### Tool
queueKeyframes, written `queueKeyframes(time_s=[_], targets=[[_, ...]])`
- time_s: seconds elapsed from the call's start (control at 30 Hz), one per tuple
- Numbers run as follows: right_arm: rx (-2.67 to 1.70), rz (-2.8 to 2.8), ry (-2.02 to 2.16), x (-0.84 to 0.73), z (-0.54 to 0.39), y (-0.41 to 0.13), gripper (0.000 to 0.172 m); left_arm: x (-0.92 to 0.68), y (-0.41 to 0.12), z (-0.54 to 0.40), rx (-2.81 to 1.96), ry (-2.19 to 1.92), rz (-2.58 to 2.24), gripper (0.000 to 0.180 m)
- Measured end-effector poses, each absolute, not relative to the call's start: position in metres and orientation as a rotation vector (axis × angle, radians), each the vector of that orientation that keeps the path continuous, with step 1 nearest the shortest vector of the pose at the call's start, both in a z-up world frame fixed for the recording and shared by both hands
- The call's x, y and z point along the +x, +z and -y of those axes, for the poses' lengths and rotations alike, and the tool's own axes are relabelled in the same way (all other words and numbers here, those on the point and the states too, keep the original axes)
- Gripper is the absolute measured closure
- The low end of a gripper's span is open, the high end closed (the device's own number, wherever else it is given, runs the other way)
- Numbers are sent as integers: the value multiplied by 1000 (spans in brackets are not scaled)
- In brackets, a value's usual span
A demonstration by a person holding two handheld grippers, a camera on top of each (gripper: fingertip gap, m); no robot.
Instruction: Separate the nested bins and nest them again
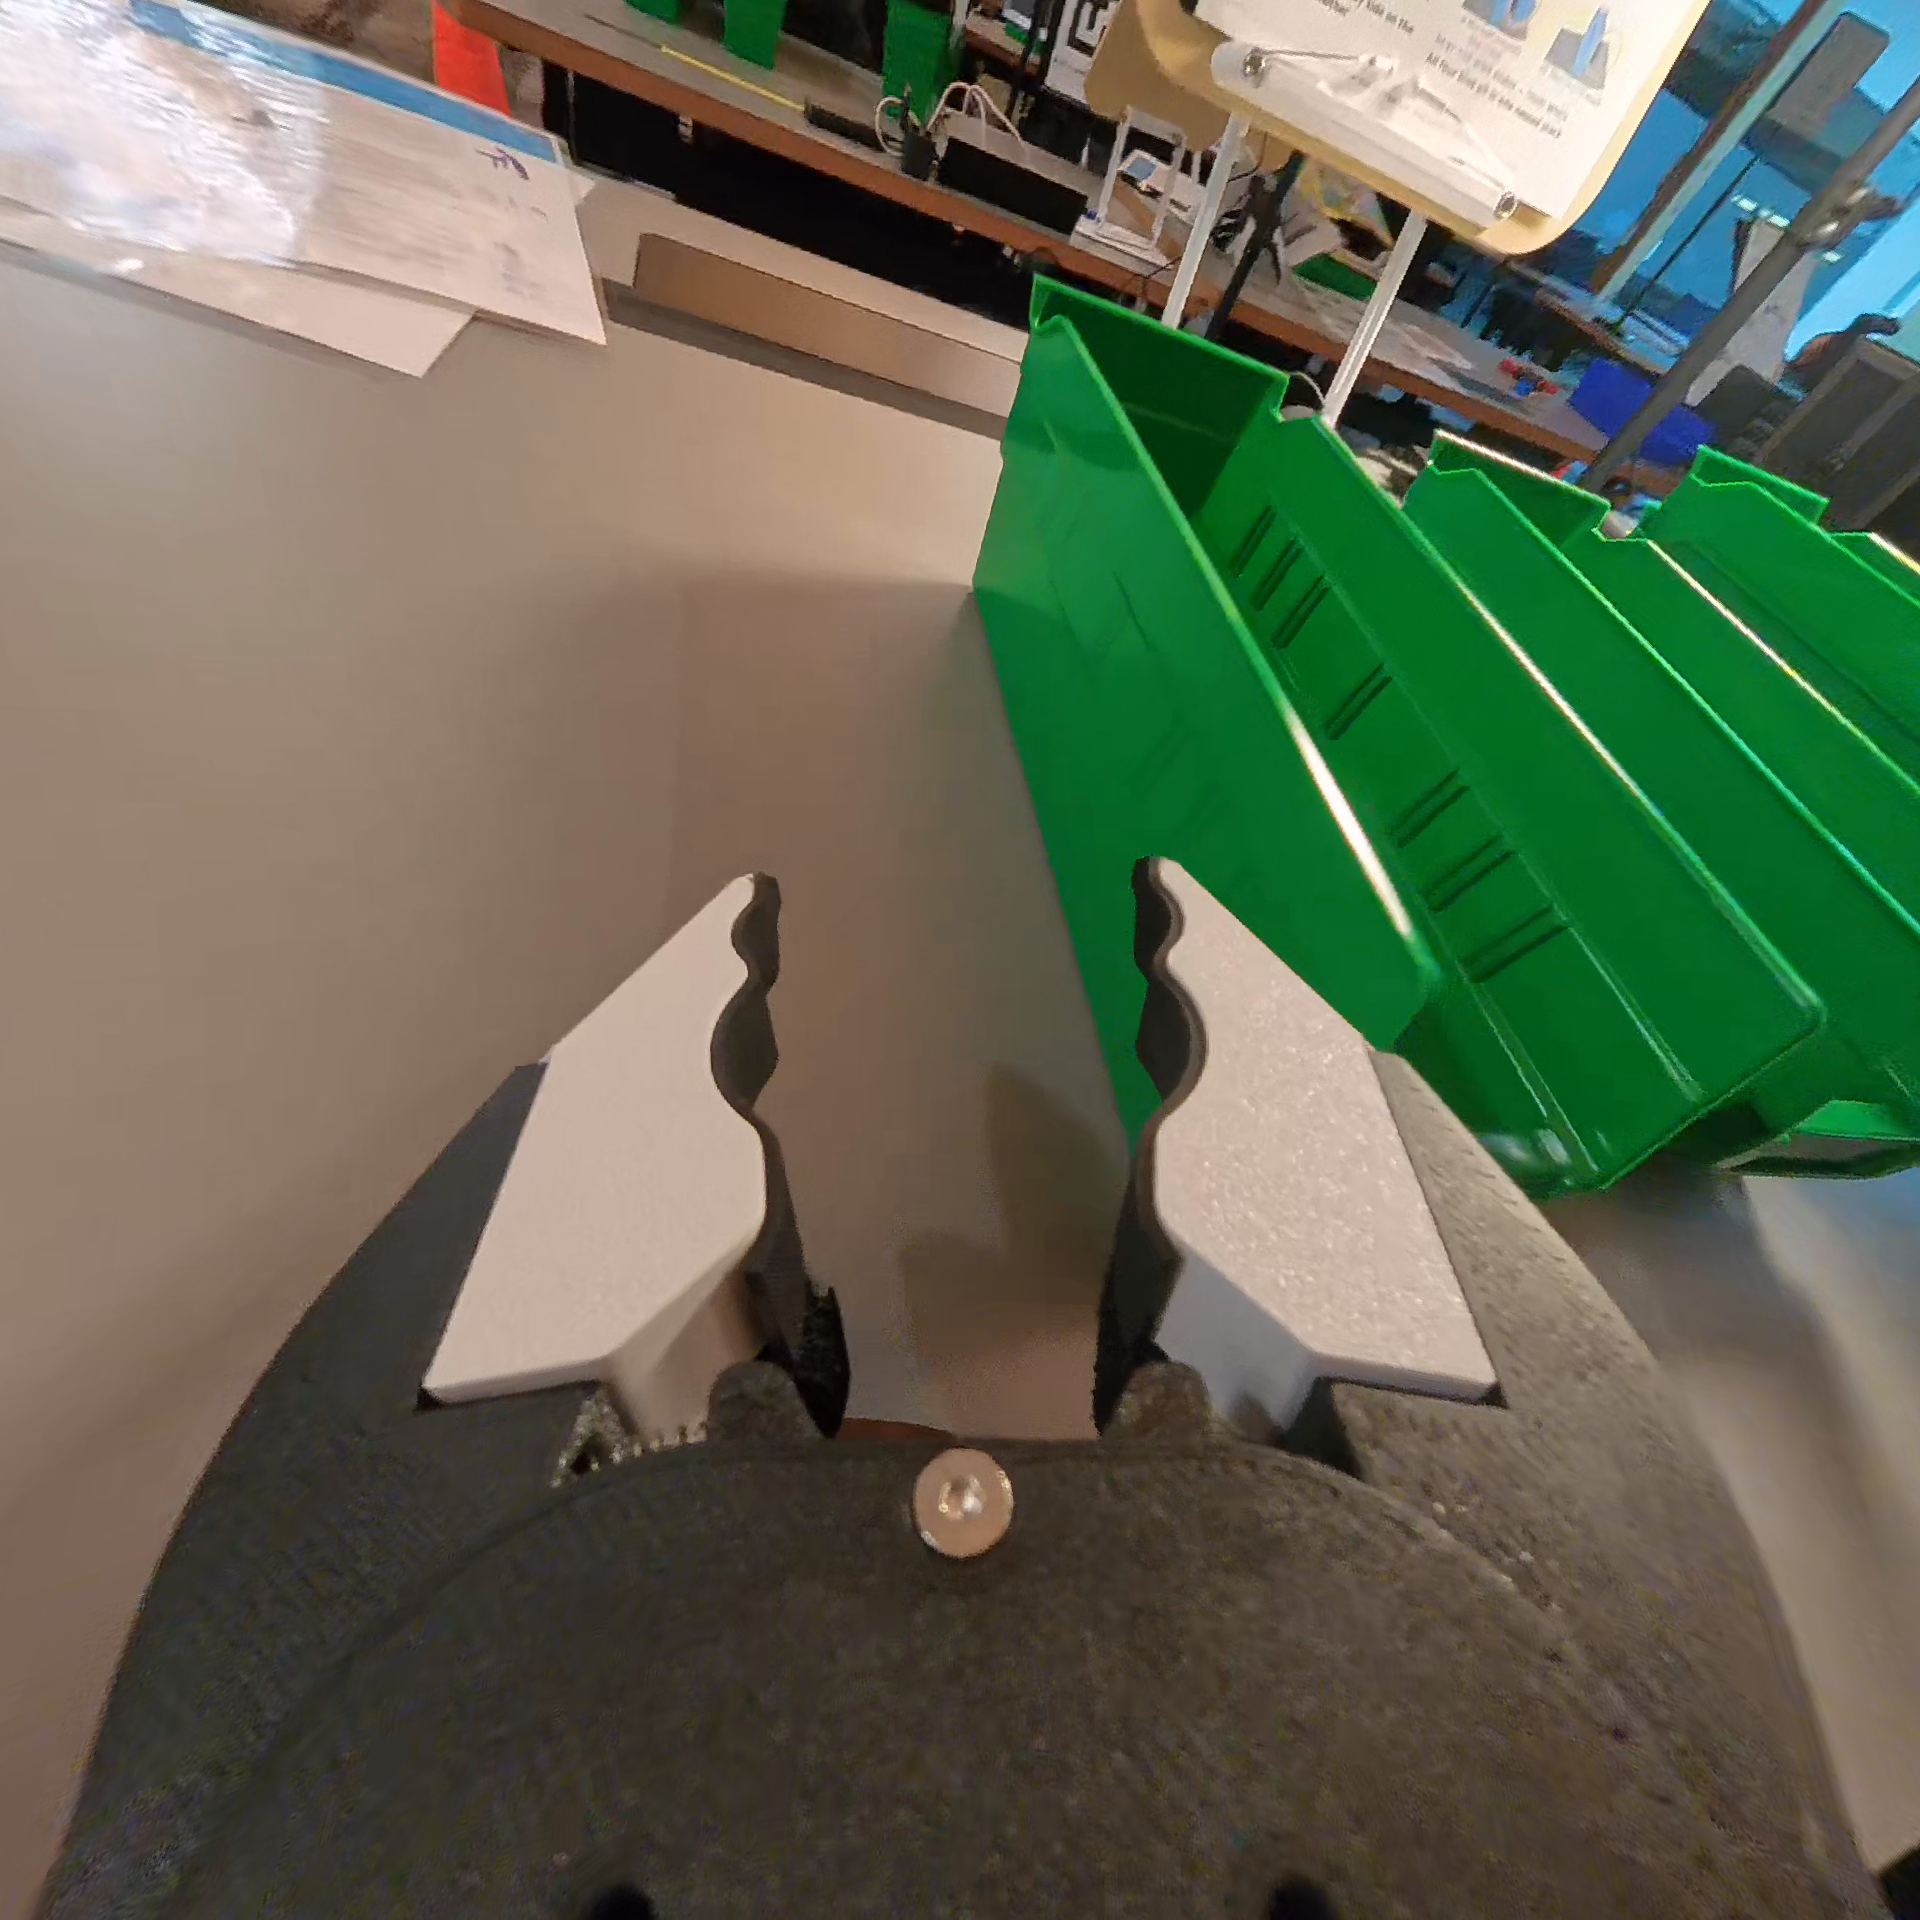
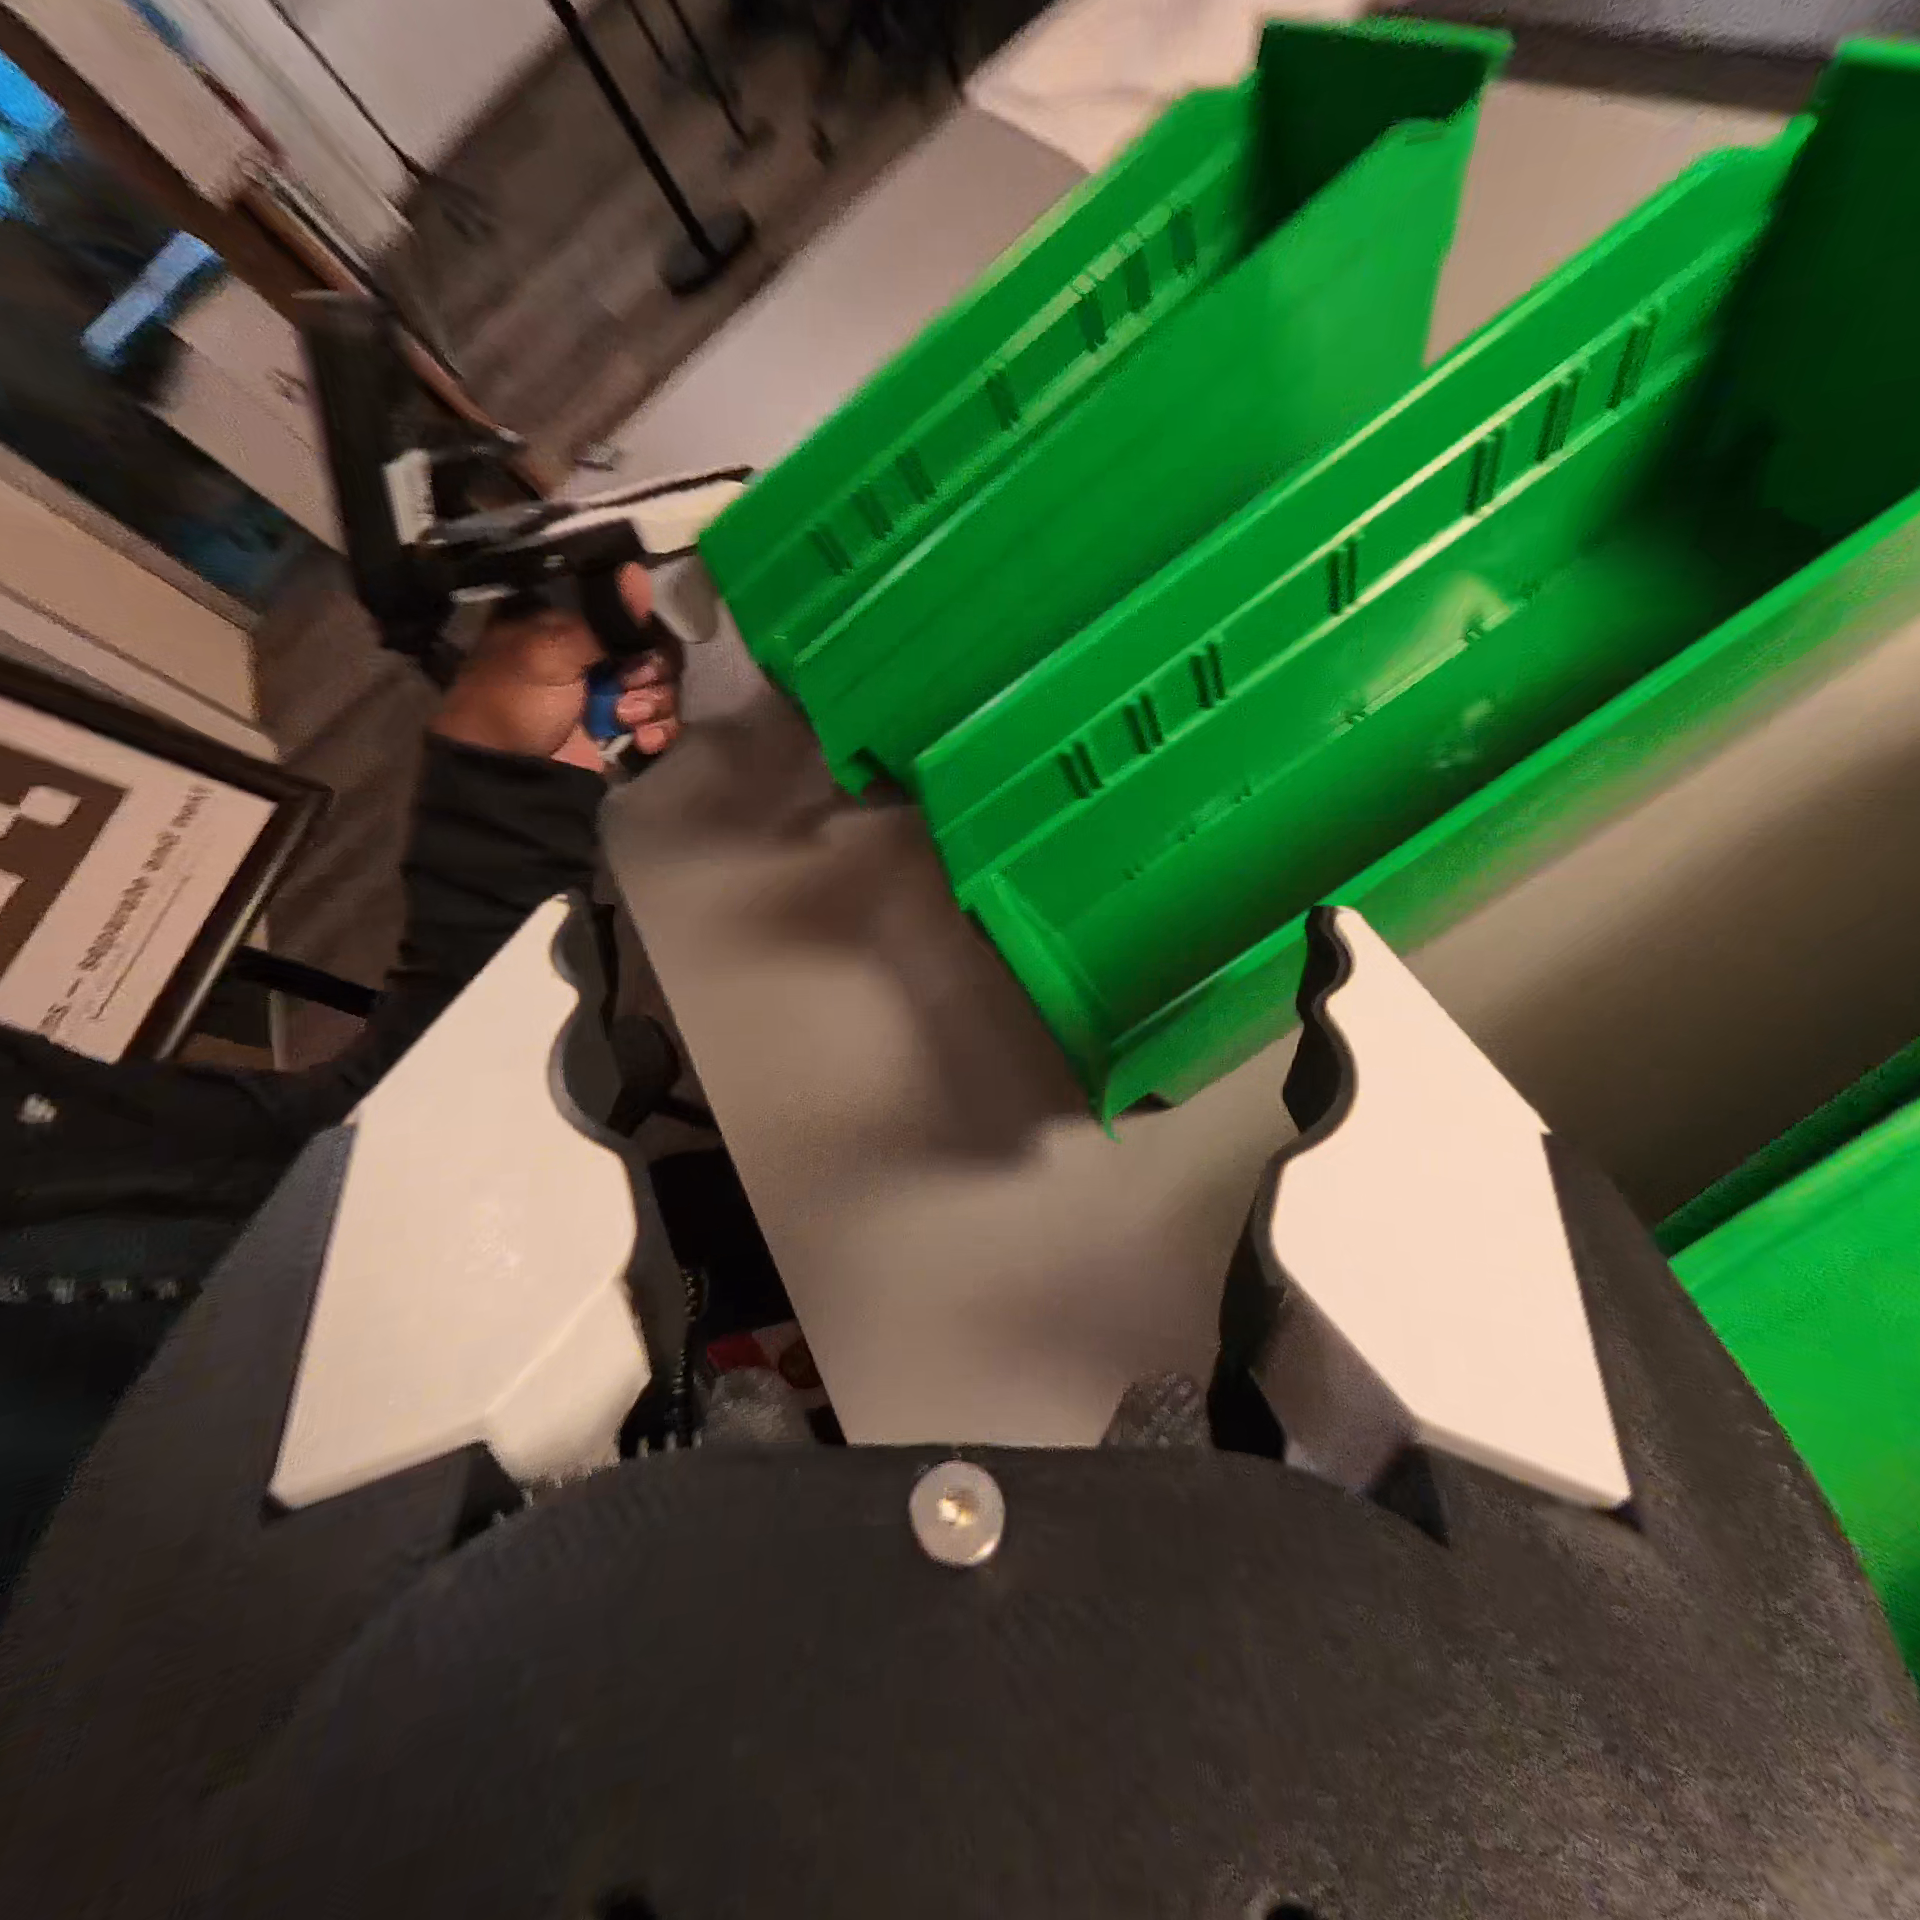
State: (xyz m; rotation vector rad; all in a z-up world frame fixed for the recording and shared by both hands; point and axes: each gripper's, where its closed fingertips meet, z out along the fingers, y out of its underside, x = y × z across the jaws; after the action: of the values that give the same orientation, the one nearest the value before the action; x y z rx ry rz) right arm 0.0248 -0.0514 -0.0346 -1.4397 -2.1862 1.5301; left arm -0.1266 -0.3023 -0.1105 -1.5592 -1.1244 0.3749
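From the left gripper (image 1: 956, 883), jaws parted and nothing held, the nearest green bin (image 1: 1195, 727) is seen at about two o'clock, its long axis running away toward twelve; more bins (image 1: 1662, 665) are ranged side by side beyond it. The right gripper (image 2: 951, 925), spread wide and bare, is judged nearer: a bin's short end (image 2: 1174, 935) lies just beside its right fingertip. All rest on a grey table (image 1: 468, 675); papers (image 1: 312, 208) and cluttered workbenches (image 1: 831, 135) are seen behind.

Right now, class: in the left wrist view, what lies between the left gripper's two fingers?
Only bare grey table. The left gripper is open and holds nothing; the nearest green bin stands just past its right fingertip.
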Motion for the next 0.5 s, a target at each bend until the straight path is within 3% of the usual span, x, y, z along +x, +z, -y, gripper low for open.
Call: queueKeyframes(time_s=[0.23, 0.33, 0.4, 0.5], targets=[[-1171, 1812, 1893, 59, 26, -59, 51, -75, -21, 237, -1600, 462, 925, 105], [-1123, 1779, 1940, 60, 22, -67, 55, -63, 4, 174, -1718, 455, 823, 92], [-1085, 1787, 1931, 63, 24, -74, 58, -67, 11, 127, -1797, 393, 791, 71], [-999, 1731, 1995, 72, 23, -62, 62, -79, -12, 65, -1986, 221, 835, 58]])
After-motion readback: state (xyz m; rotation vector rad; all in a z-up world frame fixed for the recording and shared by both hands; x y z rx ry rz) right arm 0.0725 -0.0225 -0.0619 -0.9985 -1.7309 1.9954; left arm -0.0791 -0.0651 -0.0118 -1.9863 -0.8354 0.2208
